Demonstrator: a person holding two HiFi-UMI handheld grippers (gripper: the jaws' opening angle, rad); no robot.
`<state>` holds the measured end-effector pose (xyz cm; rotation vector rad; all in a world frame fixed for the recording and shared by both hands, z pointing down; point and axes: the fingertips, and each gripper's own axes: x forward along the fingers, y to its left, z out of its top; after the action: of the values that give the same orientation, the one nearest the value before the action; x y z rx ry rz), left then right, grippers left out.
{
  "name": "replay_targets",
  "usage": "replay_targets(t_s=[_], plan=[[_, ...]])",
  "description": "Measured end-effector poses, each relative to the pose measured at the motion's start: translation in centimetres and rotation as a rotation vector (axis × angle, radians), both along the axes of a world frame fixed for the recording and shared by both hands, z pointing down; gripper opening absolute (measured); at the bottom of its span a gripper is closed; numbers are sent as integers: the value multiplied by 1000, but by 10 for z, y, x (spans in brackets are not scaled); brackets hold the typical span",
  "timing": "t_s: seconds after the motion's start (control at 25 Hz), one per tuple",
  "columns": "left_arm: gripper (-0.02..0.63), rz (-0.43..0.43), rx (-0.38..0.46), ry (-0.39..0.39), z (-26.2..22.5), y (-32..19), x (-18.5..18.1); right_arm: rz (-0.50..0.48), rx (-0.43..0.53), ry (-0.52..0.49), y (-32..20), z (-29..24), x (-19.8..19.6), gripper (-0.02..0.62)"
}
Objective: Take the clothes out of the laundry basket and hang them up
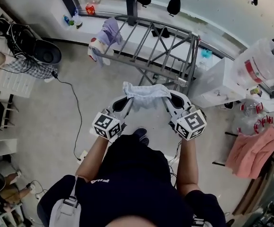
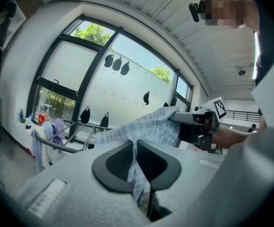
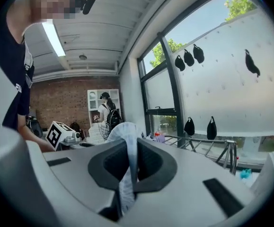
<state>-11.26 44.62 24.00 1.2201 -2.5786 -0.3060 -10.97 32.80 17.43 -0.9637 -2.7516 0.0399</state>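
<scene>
Between its two pads, the left tool (image 2: 136, 152) is clenched on a thin fold of the striped garment (image 1: 146, 93). The right tool (image 3: 128, 163) is likewise clamped on the opposite end. The garment hangs in the air in front of the person, on the near side of the drying rack (image 1: 155, 25), touching nothing else. Its long axis runs left to right, roughly level and parallel to the rack rails, with the middle bunched and slack. It appears to be light, thin and limp, not fragile. It will probably sag when unsupported, so hold it at the two end edges and keep a deep fold in each tool to prevent slipping.
</scene>
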Motion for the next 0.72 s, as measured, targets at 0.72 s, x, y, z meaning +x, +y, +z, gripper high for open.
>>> replay_targets(t_s=[0.72], plan=[[31,-282,-39,-132,-46,124,-71,6,27,-3,109,-39,-84,12]])
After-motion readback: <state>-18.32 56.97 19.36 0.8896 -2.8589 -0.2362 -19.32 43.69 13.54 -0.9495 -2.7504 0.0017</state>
